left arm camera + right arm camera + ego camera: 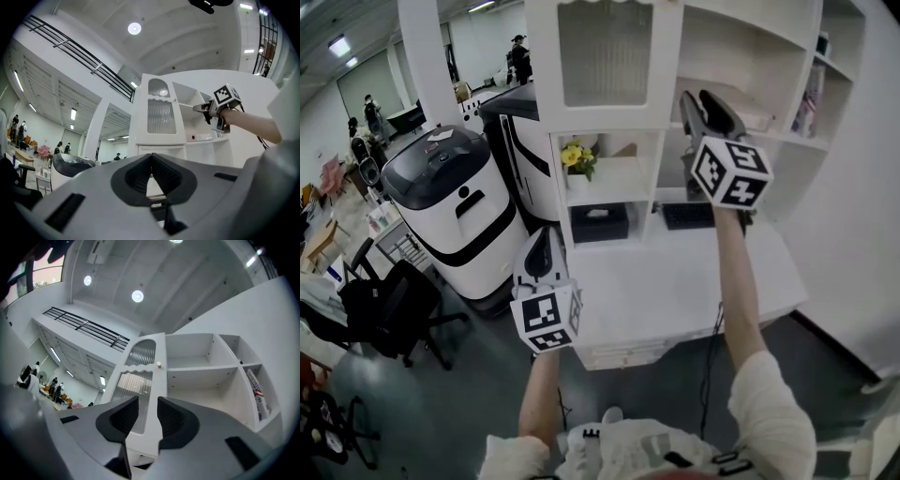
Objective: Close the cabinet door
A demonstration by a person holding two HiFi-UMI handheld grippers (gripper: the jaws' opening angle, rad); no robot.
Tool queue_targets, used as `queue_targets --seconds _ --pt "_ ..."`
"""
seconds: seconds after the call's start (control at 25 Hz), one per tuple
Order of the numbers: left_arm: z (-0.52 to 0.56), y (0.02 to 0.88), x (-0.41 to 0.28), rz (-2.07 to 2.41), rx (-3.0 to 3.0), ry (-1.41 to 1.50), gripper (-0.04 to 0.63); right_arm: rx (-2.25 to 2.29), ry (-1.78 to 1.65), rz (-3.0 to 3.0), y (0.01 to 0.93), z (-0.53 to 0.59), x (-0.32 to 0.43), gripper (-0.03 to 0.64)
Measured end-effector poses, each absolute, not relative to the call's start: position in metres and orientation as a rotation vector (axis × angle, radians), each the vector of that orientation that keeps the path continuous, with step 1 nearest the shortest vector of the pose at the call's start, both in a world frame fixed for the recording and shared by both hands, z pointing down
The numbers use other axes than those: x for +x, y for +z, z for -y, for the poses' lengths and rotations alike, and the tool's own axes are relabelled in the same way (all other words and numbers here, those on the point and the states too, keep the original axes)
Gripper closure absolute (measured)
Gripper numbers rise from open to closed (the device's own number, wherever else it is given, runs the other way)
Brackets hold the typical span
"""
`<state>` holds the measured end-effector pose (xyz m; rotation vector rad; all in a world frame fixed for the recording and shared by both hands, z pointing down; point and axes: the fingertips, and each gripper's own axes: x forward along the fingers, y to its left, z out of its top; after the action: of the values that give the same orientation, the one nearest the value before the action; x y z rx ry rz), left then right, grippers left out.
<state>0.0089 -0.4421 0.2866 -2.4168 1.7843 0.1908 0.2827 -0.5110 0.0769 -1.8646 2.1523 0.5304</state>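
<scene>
Cabinet door (pixel 605 56) upright, long axis vertical, knob edge right. Right gripper (pixel 147 406) jaws parted, door edge between them; left gripper (pixel 151 164) closed, empty.

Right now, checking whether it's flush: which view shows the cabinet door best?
The left gripper view: the whole cabinet door shows, both glass panes, nothing in front. The head view cuts off its top; in the right gripper view the right claw covers its lower part.

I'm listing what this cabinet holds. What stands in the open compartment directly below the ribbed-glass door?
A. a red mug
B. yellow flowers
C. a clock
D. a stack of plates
B: the head view shows yellow flowers standing in the compartment just under the glass door.
</scene>
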Motion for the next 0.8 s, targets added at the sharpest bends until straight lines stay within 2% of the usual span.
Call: queue_targets --seconds 0.16,0.32,0.6,0.8 --pt "0.426 0.282 0.012 -1.764 -2.395 0.156 0.591 -1.834 0.657 -2.141 0.086 0.466 0.271 0.505" --pt "0.407 0.278 0.013 -1.758 -2.387 0.166 0.591 -1.803 0.729 -2.13 0.107 0.42 0.257 0.555" --pt "0.373 0.272 0.02 -1.725 -2.374 0.175 0.591 -1.784 0.737 -2.119 0.158 0.355 0.232 0.598" --pt "0.348 0.275 0.028 -1.672 -2.375 0.213 0.591 -1.809 0.645 -2.134 0.198 0.326 0.224 0.604"
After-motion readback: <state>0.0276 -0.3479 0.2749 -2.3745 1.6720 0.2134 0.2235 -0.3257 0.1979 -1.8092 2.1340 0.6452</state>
